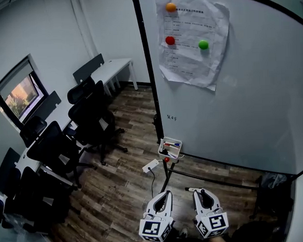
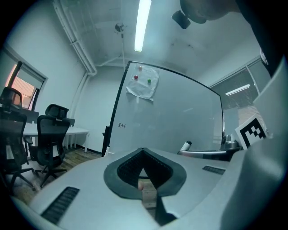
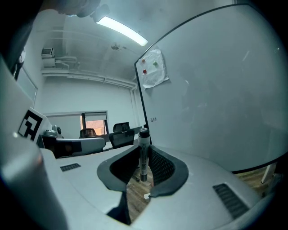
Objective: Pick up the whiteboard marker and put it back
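Left gripper (image 1: 166, 193) jaws pressed together, empty. Whiteboard (image 1: 240, 105) ahead, small tray (image 1: 161, 151) at its lower corner. Right gripper (image 1: 197, 191) jaws clamp whiteboard marker (image 3: 143, 155): long axis upright, crosswise to jaws, black cap end up.

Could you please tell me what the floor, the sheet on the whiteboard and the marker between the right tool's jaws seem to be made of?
Floor: wood or wood-look laminate, matt; brown planks with grain and seams.
Sheet: thin paper, matt white; it is creased and printed.
Marker: probably plastic, smooth with slight sheen; pale printed barrel, dark cap.
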A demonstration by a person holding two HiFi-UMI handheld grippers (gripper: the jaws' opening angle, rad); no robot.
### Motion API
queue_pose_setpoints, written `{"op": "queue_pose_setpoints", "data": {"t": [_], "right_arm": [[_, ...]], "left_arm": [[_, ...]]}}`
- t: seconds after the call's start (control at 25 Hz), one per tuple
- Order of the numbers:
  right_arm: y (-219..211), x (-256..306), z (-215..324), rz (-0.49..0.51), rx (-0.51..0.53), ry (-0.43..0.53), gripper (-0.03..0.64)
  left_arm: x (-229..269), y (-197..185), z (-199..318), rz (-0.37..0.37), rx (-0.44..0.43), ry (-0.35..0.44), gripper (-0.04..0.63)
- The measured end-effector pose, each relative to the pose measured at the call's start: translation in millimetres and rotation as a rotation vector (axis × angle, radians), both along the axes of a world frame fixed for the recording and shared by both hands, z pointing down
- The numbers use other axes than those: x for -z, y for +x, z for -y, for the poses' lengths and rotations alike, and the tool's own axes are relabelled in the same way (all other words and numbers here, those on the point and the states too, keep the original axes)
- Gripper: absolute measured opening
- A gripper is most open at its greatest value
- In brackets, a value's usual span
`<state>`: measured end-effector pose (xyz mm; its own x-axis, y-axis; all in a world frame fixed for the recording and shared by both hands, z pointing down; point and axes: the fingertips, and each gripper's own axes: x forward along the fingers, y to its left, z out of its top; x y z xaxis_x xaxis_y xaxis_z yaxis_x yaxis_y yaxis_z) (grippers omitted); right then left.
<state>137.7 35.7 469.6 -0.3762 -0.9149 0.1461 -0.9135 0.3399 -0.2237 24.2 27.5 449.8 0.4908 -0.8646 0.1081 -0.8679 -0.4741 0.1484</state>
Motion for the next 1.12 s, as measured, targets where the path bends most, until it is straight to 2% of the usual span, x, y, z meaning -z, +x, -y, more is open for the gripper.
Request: {"op": "queue_pose_setpoints", "data": {"t": [0.2, 0.48, 0.76, 1.12], "right_arm": [[4.5, 6.2, -10.3, 0.012, 0.005, 0.024, 0.077], [-0.1, 13.6, -21.8, 0.008, -0.031, 0.035, 0.077], [-13.8, 19.2, -24.6, 0.01, -0.061, 0.042, 0.077], [-30.0, 18.9, -24.3, -0.007, -0.046, 0.033, 0.077]], "left_arm": [[11.6, 6.0, -13.3, 0.023, -0.02, 0.029, 0.006], [26.1, 0.9, -17.5, -0.011, -0.054, 0.061, 0.006], [20.4, -11.8, -22.9, 0.005, -0.093, 0.069, 0.006], [19.9, -28.3, -16.6, -0.032, -0.066, 0.064, 0.006]]}}
